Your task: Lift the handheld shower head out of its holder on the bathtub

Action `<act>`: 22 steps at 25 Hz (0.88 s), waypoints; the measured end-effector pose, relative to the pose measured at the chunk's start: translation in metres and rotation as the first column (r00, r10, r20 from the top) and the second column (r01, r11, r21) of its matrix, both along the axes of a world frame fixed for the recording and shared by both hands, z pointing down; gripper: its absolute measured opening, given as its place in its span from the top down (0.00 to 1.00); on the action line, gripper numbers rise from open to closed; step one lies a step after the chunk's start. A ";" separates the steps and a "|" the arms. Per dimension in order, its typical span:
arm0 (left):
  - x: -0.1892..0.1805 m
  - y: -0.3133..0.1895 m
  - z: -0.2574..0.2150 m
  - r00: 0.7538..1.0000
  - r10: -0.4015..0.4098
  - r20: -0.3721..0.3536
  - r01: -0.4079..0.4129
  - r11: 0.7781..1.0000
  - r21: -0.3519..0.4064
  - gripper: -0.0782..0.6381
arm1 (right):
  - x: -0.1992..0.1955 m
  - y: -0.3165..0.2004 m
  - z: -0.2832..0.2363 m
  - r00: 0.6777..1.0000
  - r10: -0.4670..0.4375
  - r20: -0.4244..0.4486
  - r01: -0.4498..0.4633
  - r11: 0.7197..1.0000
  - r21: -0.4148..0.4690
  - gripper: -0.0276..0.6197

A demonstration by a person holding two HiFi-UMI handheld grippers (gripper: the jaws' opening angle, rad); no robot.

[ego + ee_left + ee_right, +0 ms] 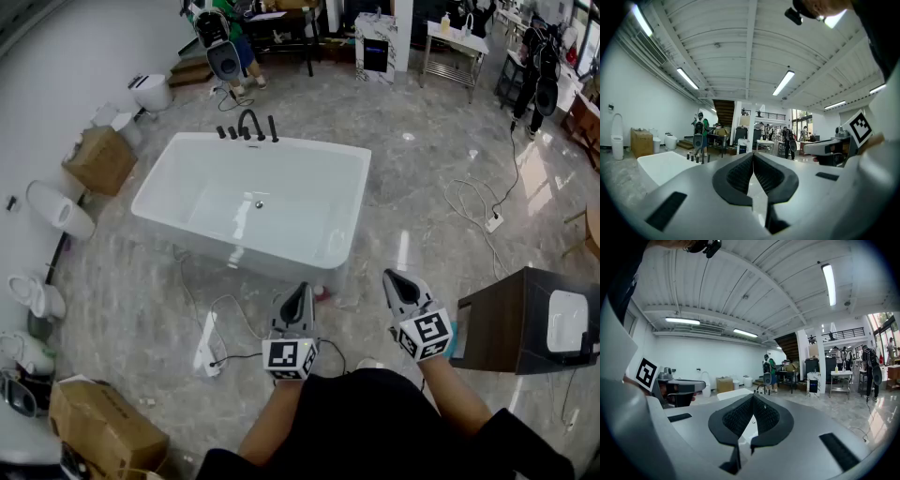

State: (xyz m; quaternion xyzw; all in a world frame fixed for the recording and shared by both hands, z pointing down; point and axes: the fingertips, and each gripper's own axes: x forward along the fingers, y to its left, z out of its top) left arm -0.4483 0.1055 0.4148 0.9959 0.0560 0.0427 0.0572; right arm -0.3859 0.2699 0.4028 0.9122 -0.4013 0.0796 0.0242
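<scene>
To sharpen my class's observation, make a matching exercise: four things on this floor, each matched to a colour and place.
1 bathtub
2 tap fittings
3 cardboard box nearest the tub
4 cabinet

A black, on the tub's far rim
B dark brown, right of the person
C white, mid-floor
D tan, left of the tub

Pairs: 1-C, 2-A, 3-D, 4-B

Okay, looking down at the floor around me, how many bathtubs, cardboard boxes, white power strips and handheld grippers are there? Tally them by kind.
Bathtub: 1
Cardboard boxes: 2
White power strips: 2
Grippers: 2, the left gripper and the right gripper, fingers shut
Total: 7
</scene>
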 end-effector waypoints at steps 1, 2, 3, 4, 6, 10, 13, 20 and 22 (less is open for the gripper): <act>0.001 0.003 -0.002 1.000 0.004 -0.003 -0.004 1.000 -0.001 0.89 | 0.000 0.004 0.001 1.000 0.013 0.005 -0.013 1.000 0.001 0.97; 0.001 0.006 -0.003 1.000 0.008 -0.004 -0.008 1.000 -0.003 0.89 | 0.001 0.008 0.003 1.000 0.026 0.011 -0.026 1.000 0.004 0.97; 0.001 0.009 -0.002 1.000 0.012 -0.004 -0.012 1.000 -0.006 0.89 | 0.001 0.011 0.004 0.999 0.037 0.019 -0.037 0.999 0.010 0.97; 0.001 0.012 0.000 1.000 0.017 0.000 -0.017 1.000 -0.010 0.89 | 0.001 0.015 0.006 0.999 0.045 0.028 -0.046 0.999 0.018 0.97; 0.000 0.017 0.004 1.000 0.028 0.011 -0.027 1.000 -0.013 0.88 | 0.002 0.020 0.010 0.997 0.052 0.052 -0.054 0.998 0.037 0.97; 0.000 0.024 0.009 0.999 0.029 0.025 -0.028 1.000 -0.008 0.88 | 0.003 0.020 0.025 0.994 0.015 0.112 -0.020 0.999 0.041 0.97; 0.000 0.031 0.006 0.999 0.027 0.022 -0.026 1.000 -0.015 0.88 | 0.001 0.026 0.026 0.993 0.010 0.118 -0.016 0.998 0.054 0.97; 0.003 0.042 0.009 0.999 0.031 0.029 -0.030 0.999 -0.010 0.88 | 0.003 0.032 0.028 0.992 -0.006 0.122 0.000 0.999 0.046 0.97; 0.004 0.047 0.010 0.999 0.044 0.025 -0.044 0.999 -0.010 0.88 | 0.004 0.037 0.029 0.993 -0.002 0.119 -0.005 0.998 0.057 0.97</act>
